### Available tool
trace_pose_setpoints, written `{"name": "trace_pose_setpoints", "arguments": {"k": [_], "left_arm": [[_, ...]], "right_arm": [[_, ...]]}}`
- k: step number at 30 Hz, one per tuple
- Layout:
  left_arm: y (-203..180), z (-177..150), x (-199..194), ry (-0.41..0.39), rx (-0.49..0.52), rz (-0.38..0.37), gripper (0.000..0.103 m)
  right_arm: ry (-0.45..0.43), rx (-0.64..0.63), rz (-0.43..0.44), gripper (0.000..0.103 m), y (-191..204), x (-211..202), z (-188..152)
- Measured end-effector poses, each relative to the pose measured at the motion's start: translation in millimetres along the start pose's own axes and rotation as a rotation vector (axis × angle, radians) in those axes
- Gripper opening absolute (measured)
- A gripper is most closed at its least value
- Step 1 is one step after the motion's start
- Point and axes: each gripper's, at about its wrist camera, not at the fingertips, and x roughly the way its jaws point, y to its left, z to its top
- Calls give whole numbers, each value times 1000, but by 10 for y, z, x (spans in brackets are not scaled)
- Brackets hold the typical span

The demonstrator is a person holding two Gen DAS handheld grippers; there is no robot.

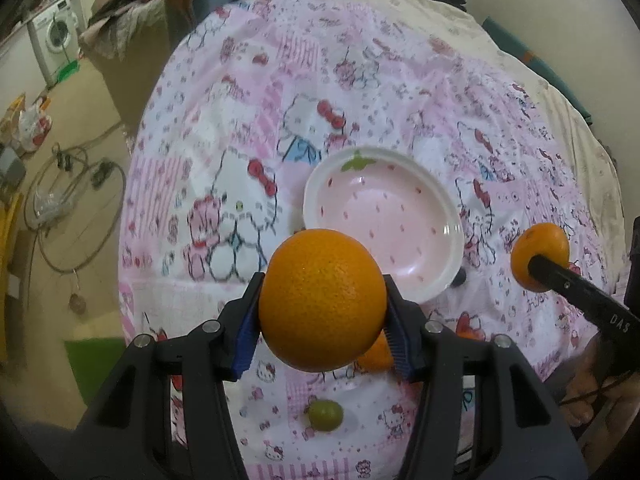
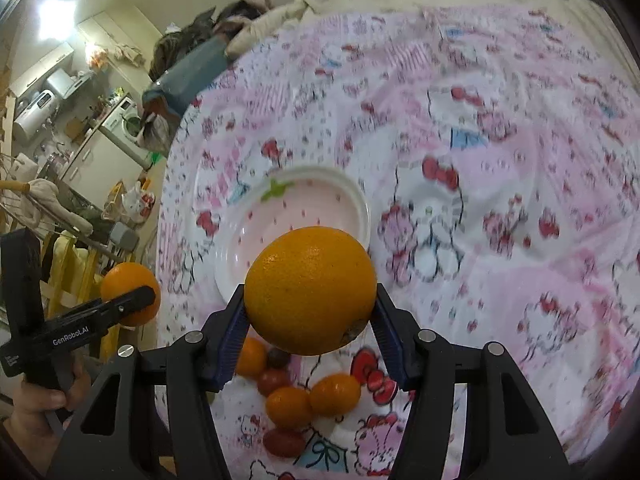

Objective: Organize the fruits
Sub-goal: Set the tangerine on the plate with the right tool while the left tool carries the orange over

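Left wrist view: the left claw is clamped on an orange, held between both blue pads and lifted clear of the patterned sheet. Just beyond the claw lies one pink plate with a strawberry print, empty, with its near rim partly hidden behind the held fruit. Below the claw, one small green fruit rests on the sheet; part of one small orange fruit shows beside the right pad. To the right of the claw, the right claw is seen from the side, gripping a second orange. Right wrist view: the right claw grasps its orange between both pads, above the sheet. The plate lies directly beyond the claw, its near part covered by the fruit. Below the claw lies a cluster: three small orange fruits and three small dark red fruits. To the left, the left claw holds the other orange, with a hand on its handle. Count: two oranges, both held; one plate.
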Motion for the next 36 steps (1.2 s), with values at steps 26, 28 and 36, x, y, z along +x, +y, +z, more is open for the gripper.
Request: {"name": "trace_pose_setpoints", "arguments": {"k": [26, 28, 36], "left_arm": [[57, 755, 705, 54, -19, 38, 50], [108, 769, 728, 53, -31, 45, 50], [194, 760, 801, 80, -48, 47, 50]], "right_arm": [[181, -74, -60, 61, -75, 1271, 790], [205, -100, -84, 61, -49, 1404, 774], [275, -246, -189, 62, 208, 1794, 695]]}}
